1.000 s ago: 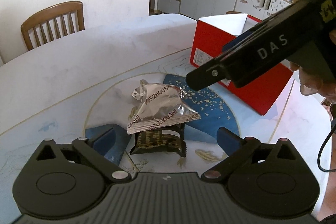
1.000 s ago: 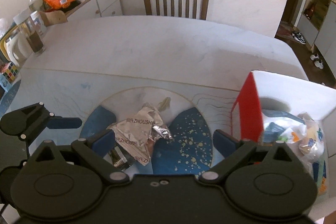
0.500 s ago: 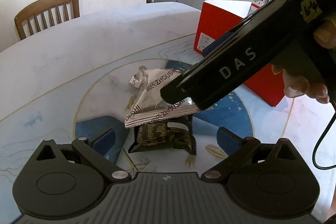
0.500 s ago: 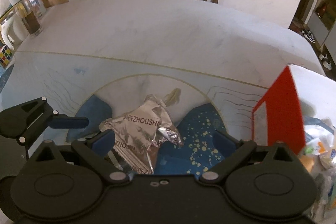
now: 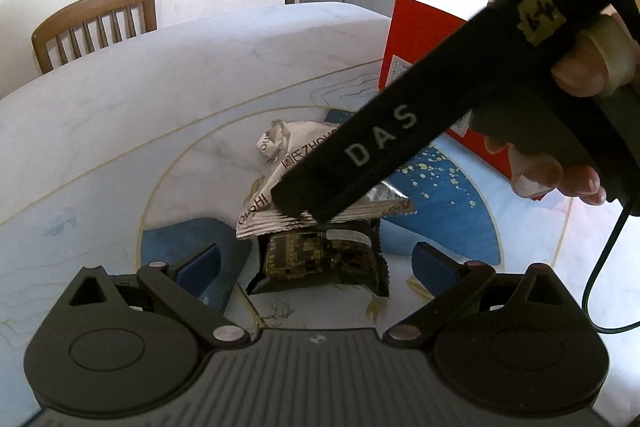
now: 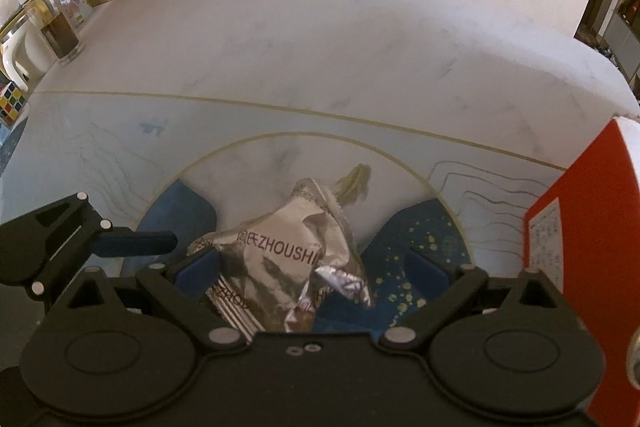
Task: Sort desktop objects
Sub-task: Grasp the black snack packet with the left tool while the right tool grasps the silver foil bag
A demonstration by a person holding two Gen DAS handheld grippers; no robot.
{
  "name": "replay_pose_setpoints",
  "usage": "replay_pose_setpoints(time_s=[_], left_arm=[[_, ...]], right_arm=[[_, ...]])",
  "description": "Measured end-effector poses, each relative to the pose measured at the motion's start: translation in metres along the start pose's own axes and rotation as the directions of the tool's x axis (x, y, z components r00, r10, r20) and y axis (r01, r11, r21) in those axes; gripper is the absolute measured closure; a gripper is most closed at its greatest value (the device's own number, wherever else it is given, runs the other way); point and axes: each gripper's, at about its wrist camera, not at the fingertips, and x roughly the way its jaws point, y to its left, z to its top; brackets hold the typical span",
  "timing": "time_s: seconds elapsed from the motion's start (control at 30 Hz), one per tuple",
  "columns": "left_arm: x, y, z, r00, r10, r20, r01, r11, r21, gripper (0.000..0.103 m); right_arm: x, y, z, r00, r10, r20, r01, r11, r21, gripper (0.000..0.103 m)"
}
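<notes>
Crowding silver wrapper (image 6: 288, 267): dark packet (image 5: 320, 259), red box (image 6: 588, 259).

Bright daylight, sharp focus, strong fisheye edge distortion.

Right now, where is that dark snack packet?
In the left wrist view, the dark snack packet lies mid-table, partly under the silver wrapper, left of the red box.

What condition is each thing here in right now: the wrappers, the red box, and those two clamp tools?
Silver wrapper: crumpled, lying on the dark packet, between the right clamp's open fingers.
Dark packet: flat on the table, partly covered by the silver wrapper.
Red box: open at the top, standing upright.
Left clamp: open, holding nothing.
Right clamp: open, lowered around the silver wrapper.
</notes>
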Motion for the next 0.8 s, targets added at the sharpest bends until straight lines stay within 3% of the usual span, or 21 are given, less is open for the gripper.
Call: replay_pose_setpoints(time_s=[0.17, 0.3, 0.53, 0.8], left_arm=[[0.004, -0.005, -0.003, 1.000, -0.011, -0.004, 0.011, 1.000, 0.025, 0.008], [0.005, -0.008, -0.004, 1.000, -0.011, 0.000, 0.011, 0.999, 0.045, 0.013], [0.002, -0.009, -0.004, 1.000, -0.010, 0.012, 0.009, 0.998, 0.070, 0.025], [0.003, -0.006, 0.002, 0.999, -0.042, 0.017, 0.040, 0.996, 0.078, 0.040]], right_arm=[[0.004, -0.002, 0.002, 1.000, 0.007, 0.003, -0.008, 1.000, 0.012, 0.010], [0.007, -0.005, 0.005, 1.000, 0.012, 0.005, -0.012, 0.999, 0.040, 0.023], [0.009, -0.008, 0.007, 1.000, 0.020, 0.002, -0.020, 0.998, 0.067, 0.035], [0.005, -0.010, 0.006, 1.000, 0.014, 0.012, -0.015, 0.995, 0.094, 0.041]])
